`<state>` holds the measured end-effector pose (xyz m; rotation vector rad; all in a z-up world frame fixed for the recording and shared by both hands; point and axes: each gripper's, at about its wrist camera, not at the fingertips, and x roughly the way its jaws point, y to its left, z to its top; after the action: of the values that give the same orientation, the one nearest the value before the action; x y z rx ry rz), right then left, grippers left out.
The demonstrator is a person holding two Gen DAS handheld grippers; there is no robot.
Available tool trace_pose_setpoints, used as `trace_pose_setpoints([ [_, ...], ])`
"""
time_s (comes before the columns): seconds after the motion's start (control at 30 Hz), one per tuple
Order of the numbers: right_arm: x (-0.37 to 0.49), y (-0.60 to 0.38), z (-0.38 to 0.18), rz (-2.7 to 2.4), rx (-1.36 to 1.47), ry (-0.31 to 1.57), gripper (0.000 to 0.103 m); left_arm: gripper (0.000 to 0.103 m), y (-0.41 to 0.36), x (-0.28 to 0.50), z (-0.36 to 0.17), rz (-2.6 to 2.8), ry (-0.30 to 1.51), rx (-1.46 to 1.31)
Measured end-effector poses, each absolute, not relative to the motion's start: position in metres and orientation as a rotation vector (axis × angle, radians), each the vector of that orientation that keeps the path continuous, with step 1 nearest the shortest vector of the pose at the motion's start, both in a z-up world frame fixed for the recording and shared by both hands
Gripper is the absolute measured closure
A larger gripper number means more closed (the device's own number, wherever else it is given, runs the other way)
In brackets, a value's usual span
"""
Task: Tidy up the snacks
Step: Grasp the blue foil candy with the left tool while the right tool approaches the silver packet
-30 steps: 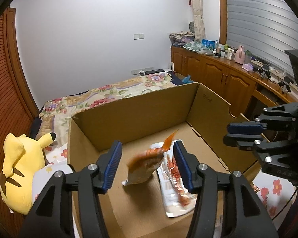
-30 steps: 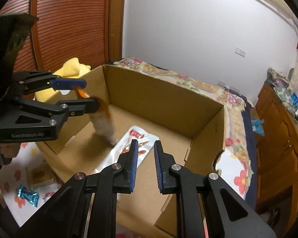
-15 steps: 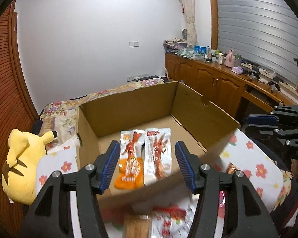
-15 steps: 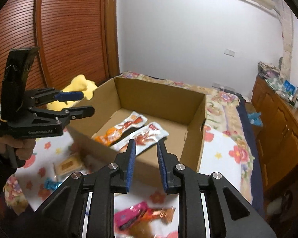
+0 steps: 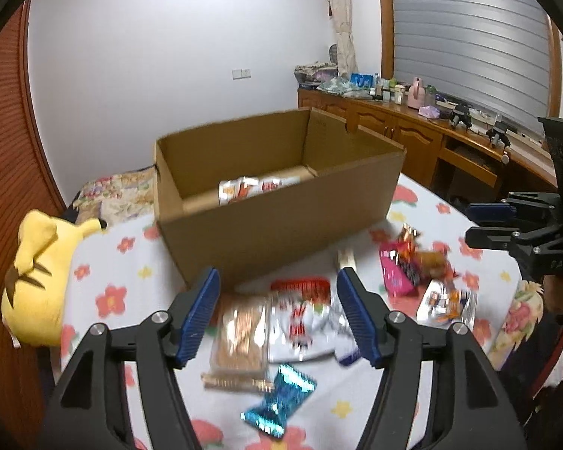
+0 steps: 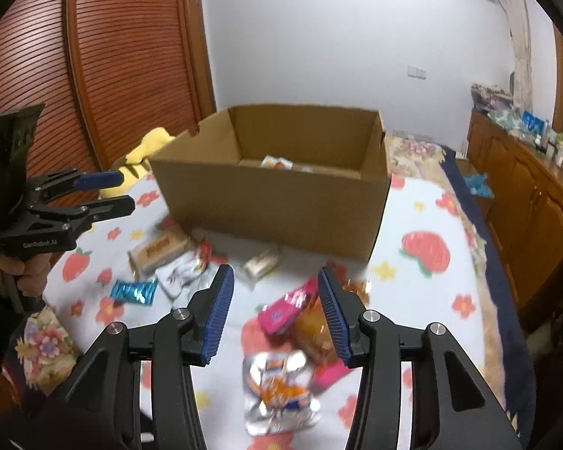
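The blue-padded fingers (image 5: 200, 315) of the left gripper (image 5: 277, 317) are spread wide with nothing held, and below the gap between them a tan wafer packet in clear wrap (image 5: 240, 337), a white and red snack bag (image 5: 300, 315) and, nearer the camera, a shiny blue foil packet (image 5: 279, 399) are seen on the flower-printed cloth (image 5: 109, 300). The right gripper (image 6: 276, 317) is likewise released and empty, with a pink packet (image 6: 287, 309) and an orange packet (image 6: 315, 332) lying between its fingers and a silver and orange pouch (image 6: 277, 390) below them. Beyond both pairs of fingers an open brown cardboard box (image 5: 281, 221) is set on the cloth, with white and red snack packets (image 5: 249, 187) lying inside it.
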<state>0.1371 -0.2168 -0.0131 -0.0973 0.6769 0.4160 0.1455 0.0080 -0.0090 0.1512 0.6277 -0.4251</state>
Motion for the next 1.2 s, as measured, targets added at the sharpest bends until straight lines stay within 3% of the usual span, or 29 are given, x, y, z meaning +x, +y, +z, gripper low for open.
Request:
trace_pose_setpoints([
  [0.17, 0.121, -0.220, -0.038, 0.413, -0.092, 0.712, 0.046, 0.037, 0.015, 0.134, -0.043, -0.418, 0.679, 0.150],
  [0.33, 0.113, -0.221, -0.062, 0.420, -0.089, 0.750, 0.046, 0.038, 0.019, 0.125, -0.068, -0.426, 0.725, 0.150],
  [0.57, 0.108, -0.217, -0.081, 0.419, -0.108, 0.776, 0.045, 0.056, 0.019, 0.115, -0.084, -0.454, 0.771, 0.165],
  [0.67, 0.109, -0.216, -0.088, 0.417, -0.109, 0.786, 0.045, 0.058, 0.018, 0.112, -0.089, -0.466, 0.777, 0.189],
  [1.2, 0.122, -0.223, -0.113, 0.366, -0.134, 0.845, 0.039, 0.055, 0.021, 0.125, -0.106, -0.445, 0.836, 0.193],
])
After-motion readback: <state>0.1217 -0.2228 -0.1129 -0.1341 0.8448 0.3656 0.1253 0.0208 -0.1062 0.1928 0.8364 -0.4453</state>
